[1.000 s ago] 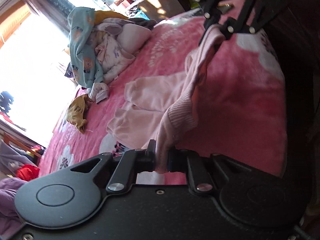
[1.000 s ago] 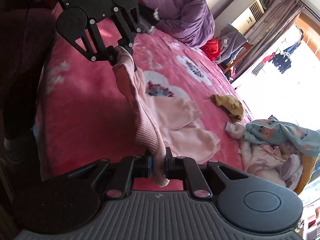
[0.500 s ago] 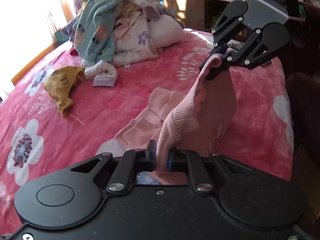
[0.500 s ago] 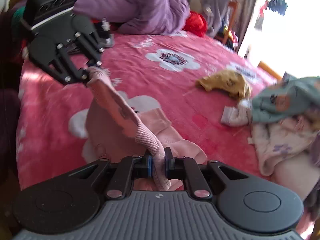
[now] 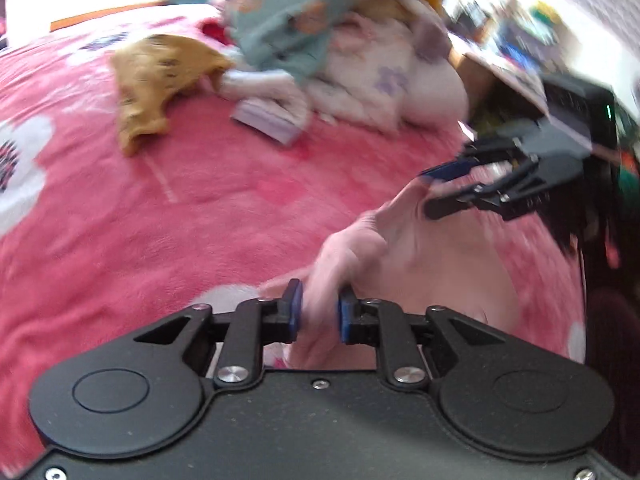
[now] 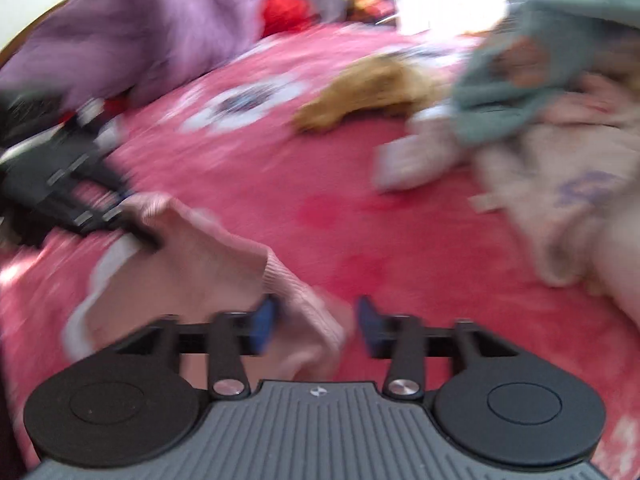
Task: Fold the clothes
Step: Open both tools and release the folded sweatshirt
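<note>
A pale pink knit garment (image 5: 420, 264) lies folded on the pink flowered blanket (image 5: 180, 208), its ribbed hem raised between my two grippers. My left gripper (image 5: 320, 310) has its jaws opening, with the hem loose between the blue pads. The right gripper (image 6: 316, 320) is opening wider; the ribbed edge (image 6: 304, 304) leans on its left pad and a clear gap shows beside the right pad. Each view shows the other gripper at the garment's far corner: the right one (image 5: 430, 192) and the left one (image 6: 132, 218). Both views are blurred by motion.
A mustard yellow garment (image 5: 160, 76) lies beyond the pink one. A pile of clothes topped by a teal printed piece (image 5: 296, 20) sits at the back, a small white item (image 5: 272, 112) before it. A purple duvet (image 6: 140, 36) is heaped at the bed's far left.
Both grippers swung the pink garment's hem across and down onto the bed, rolling level. Their jaws, clamped on the hem before, have now parted, the right more than the left.
</note>
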Action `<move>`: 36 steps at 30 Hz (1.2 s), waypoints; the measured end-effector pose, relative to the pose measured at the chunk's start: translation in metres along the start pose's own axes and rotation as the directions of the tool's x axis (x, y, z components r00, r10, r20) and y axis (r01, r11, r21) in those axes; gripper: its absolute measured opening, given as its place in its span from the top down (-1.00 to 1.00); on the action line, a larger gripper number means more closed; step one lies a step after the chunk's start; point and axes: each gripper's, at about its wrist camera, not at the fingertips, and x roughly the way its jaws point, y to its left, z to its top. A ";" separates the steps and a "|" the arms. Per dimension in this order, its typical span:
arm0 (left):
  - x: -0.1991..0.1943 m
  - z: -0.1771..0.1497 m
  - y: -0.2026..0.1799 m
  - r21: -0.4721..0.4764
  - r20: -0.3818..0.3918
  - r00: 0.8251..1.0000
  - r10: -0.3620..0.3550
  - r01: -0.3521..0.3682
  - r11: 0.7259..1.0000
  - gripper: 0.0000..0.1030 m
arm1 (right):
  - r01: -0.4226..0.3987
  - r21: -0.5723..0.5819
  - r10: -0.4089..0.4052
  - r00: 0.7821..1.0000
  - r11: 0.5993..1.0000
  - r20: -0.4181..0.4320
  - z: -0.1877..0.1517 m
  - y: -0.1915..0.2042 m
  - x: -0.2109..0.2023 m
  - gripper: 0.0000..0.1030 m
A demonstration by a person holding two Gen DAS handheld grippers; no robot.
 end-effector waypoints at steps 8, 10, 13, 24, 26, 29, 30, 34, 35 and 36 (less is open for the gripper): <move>-0.043 -0.058 -0.026 -0.068 0.367 0.927 0.073 -0.052 0.996 0.46 | -0.001 0.104 -0.032 0.950 0.995 0.311 -0.051 0.010 -0.050 -0.04; -0.040 -0.068 -0.037 -0.019 0.428 0.902 0.053 -0.050 0.999 0.46 | 0.022 0.015 -0.025 0.936 1.000 0.352 -0.067 0.031 -0.052 0.05; -0.021 -0.073 -0.039 0.018 0.437 0.897 0.063 -0.079 0.997 0.46 | 0.042 0.004 -0.041 0.944 0.999 0.327 -0.080 0.037 -0.031 0.22; 0.028 -0.060 -0.012 -0.049 0.234 0.969 0.076 -0.067 0.997 0.45 | -0.042 0.207 -0.005 0.975 0.977 0.221 -0.094 0.000 0.020 0.20; 0.027 -0.063 -0.020 -0.018 0.237 0.966 0.100 -0.099 0.995 0.45 | -0.036 0.214 -0.009 0.978 0.976 0.210 -0.095 0.002 0.024 0.22; 0.013 -0.066 -0.024 -0.022 0.307 0.943 0.125 -0.124 0.992 0.41 | -0.031 0.282 -0.034 0.975 0.959 0.221 -0.092 0.000 0.014 0.05; 0.001 -0.068 -0.027 -0.037 0.351 0.927 0.132 -0.127 0.991 0.29 | -0.033 0.320 -0.049 0.969 0.947 0.243 -0.094 0.001 0.004 0.00; -0.045 -0.083 -0.052 -0.024 0.438 0.892 0.115 -0.116 0.993 0.10 | 0.010 0.259 -0.102 0.934 0.966 0.344 -0.105 0.037 -0.039 0.00; -0.048 -0.088 -0.062 0.019 0.417 0.902 0.109 -0.128 0.992 0.10 | 0.031 0.210 -0.107 0.925 0.977 0.365 -0.110 0.053 -0.047 0.00; -0.048 -0.094 -0.072 0.057 0.394 0.912 0.110 -0.144 0.988 0.10 | 0.047 0.166 -0.108 0.918 0.985 0.383 -0.117 0.068 -0.052 0.00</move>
